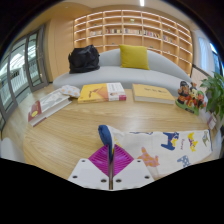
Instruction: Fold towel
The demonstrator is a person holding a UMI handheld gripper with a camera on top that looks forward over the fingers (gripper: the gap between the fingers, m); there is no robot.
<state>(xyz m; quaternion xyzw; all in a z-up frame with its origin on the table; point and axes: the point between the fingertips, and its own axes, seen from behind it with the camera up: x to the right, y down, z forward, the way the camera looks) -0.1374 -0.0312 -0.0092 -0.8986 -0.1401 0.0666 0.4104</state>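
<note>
A white towel (172, 146) with coloured cartoon prints lies on the wooden table (70, 130), just ahead of my fingers and to their right. My gripper (108, 152) is shut, its magenta pads (98, 158) pressed together. A blue-tinted fold of the towel (104, 134) is pinched between them and sticks up above the fingertips. The part of the towel under the fingers is hidden.
Two books (102, 93) (153, 93) and an open magazine (48, 103) lie on the table's far side. Toy figures (186, 95) and a plant (214, 95) stand at the far right. Beyond is a grey sofa (120, 74) with a black bag (84, 60) and a yellow cushion (134, 57).
</note>
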